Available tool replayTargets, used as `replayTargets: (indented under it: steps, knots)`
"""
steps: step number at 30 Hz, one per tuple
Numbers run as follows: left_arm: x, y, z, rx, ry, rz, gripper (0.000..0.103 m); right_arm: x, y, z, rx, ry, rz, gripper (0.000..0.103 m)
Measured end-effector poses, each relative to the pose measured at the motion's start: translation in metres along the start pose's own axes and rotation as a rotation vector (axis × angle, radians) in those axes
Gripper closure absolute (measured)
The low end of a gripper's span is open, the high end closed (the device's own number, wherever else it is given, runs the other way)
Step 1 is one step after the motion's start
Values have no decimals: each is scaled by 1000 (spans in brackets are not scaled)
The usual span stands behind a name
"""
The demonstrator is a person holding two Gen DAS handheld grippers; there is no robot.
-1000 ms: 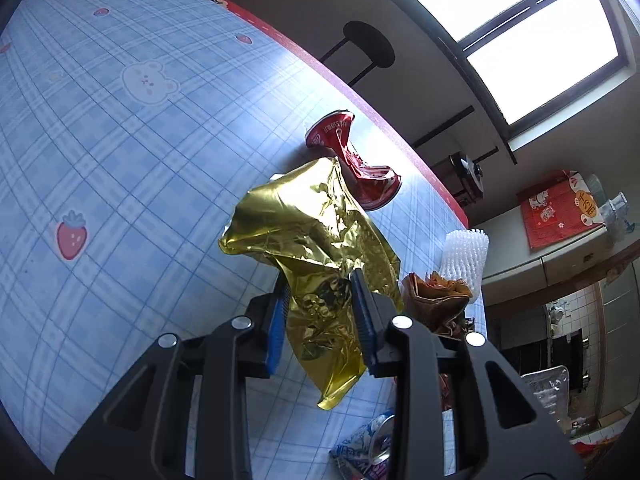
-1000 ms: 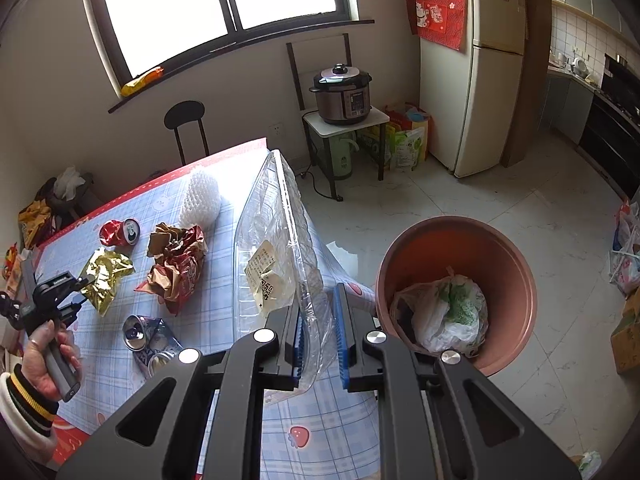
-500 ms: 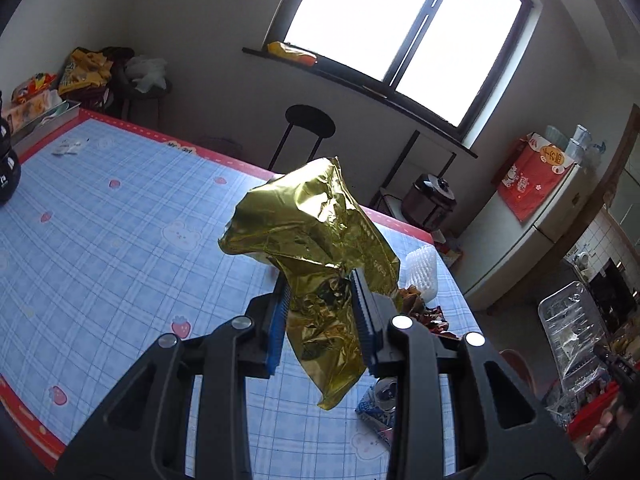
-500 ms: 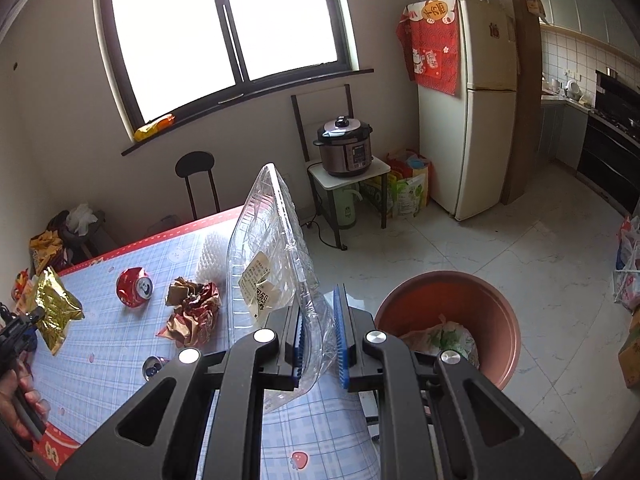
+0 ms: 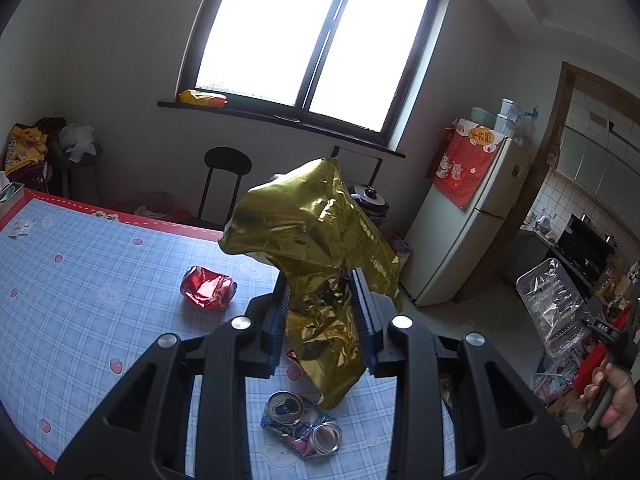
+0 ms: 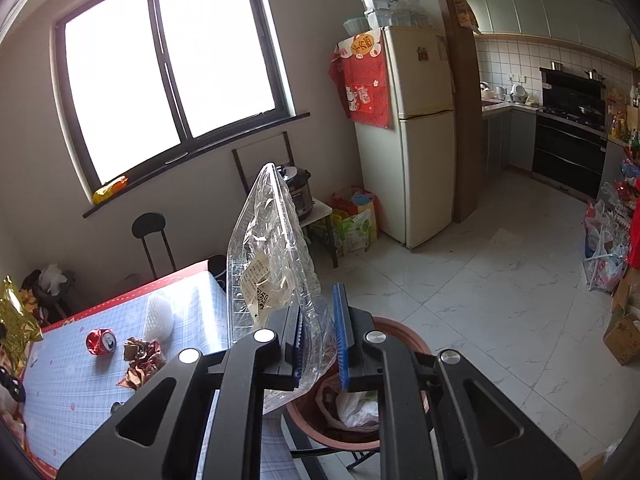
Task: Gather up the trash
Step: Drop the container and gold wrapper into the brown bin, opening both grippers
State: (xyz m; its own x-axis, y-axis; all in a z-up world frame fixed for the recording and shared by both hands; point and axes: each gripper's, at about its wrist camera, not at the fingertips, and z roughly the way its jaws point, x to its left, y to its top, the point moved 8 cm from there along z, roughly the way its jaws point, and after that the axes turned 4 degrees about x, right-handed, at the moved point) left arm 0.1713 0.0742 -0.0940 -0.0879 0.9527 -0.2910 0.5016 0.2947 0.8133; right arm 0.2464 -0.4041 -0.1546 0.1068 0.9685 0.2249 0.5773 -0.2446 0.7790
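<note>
My left gripper [image 5: 320,316] is shut on a crumpled gold foil wrapper [image 5: 316,248] and holds it high above the table. My right gripper [image 6: 320,340] holds a clear plastic clamshell container [image 6: 268,264]; its jaws stand slightly apart, and the container leans against the left finger. It is just above the brown trash bin [image 6: 396,332], which has a white bag inside. On the blue checked table [image 5: 80,304] lie a crushed red can [image 5: 206,292] and a flattened blue can [image 5: 300,424].
A crumpled brown wrapper [image 6: 140,364] and white foam netting [image 6: 158,318] lie on the table near the red can [image 6: 100,342]. A fridge [image 6: 404,136] stands against the wall, a black stool [image 5: 226,184] under the window. The floor is white tile.
My left gripper has lifted the gold wrapper off the table and swung toward the room. My right gripper has risen and tilted up, and its jaws have opened a little around the container.
</note>
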Motion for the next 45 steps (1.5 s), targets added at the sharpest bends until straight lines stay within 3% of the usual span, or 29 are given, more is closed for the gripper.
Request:
replayTargets:
  steps: [10, 13, 15, 20, 21, 30, 40, 45]
  knots:
    - [-59, -8, 1, -3, -20, 40, 70, -43, 28, 36, 16, -31, -7, 89]
    - [-63, -11, 0, 0, -12, 41, 70, -42, 33, 49, 34, 2, 1, 82]
    - [-65, -11, 1, 1, -5, 45, 70, -39, 37, 53, 34, 12, 6, 46]
    - [-73, -8, 5, 5, -11, 70, 70, -27, 56, 31, -72, -17, -30, 8]
    - [-77, -7, 6, 5, -18, 80, 70, -26, 59, 24, -94, -36, -40, 6]
    - [-134, -8, 30, 43, -143, 180, 70, -32, 54, -24, -98, -75, -78, 5]
    - [-261, -40, 92, 134, -348, 297, 70, -86, 31, -61, -74, -155, -30, 5]
    - [-322, -54, 122, 157, -407, 347, 69, -119, 25, -78, -76, -203, 8, 5]
